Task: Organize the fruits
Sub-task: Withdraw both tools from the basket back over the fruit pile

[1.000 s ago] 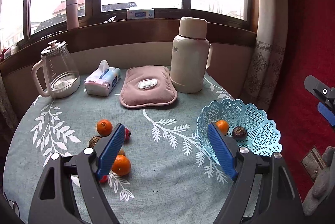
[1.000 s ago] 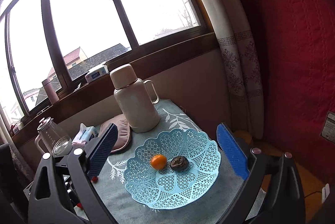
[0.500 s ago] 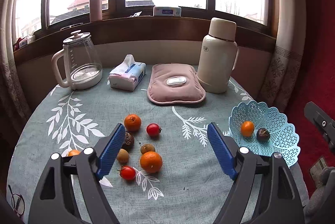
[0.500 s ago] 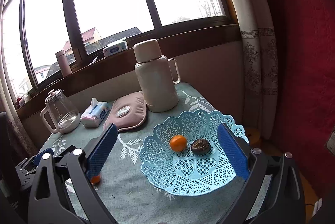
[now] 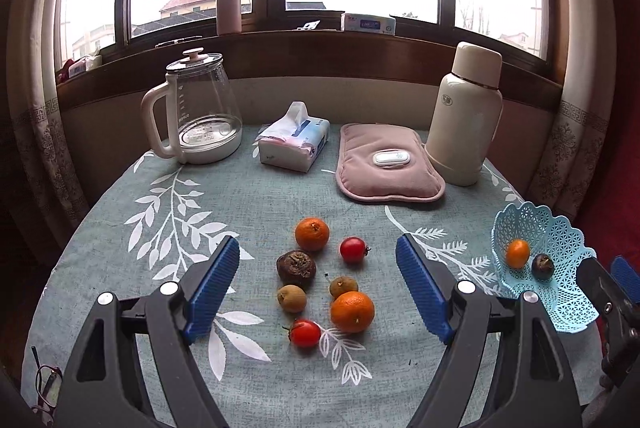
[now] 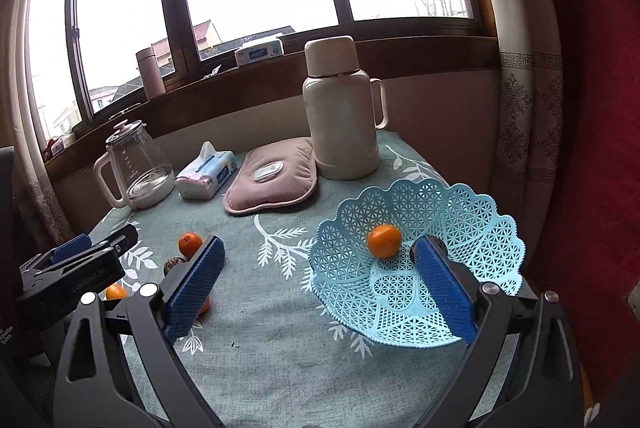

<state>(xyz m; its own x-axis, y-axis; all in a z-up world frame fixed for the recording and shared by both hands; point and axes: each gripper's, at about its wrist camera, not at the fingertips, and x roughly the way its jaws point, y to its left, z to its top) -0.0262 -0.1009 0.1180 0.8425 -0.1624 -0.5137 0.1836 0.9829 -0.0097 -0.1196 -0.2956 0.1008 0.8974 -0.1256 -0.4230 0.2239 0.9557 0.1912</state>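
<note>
Loose fruits lie mid-table in the left wrist view: two oranges (image 5: 312,233) (image 5: 352,311), two red tomatoes (image 5: 353,249) (image 5: 305,333), a dark wrinkled fruit (image 5: 296,267) and two small brown ones (image 5: 292,298). My left gripper (image 5: 318,248) hangs open above the table, framing this cluster and holding nothing. A light blue lattice basket (image 5: 560,240) (image 6: 480,220) at the table's right edge holds an orange (image 6: 384,240) and a dark fruit (image 5: 542,266). My right gripper (image 6: 318,248) is open and empty near the basket, its right finger (image 6: 444,284) over the bowl.
At the back stand a glass kettle (image 5: 200,116), a tissue pack (image 5: 294,140), a pink heating pad (image 5: 386,164) and a cream thermos (image 5: 466,120). Red fabric (image 6: 592,108) rises right of the table. Glasses (image 5: 46,384) lie at the near left edge.
The left view has swung left: the fruit cluster now sits between its fingers and the basket has slid to the right edge. The right gripper rolled and sank toward the basket. Both stay open.
</note>
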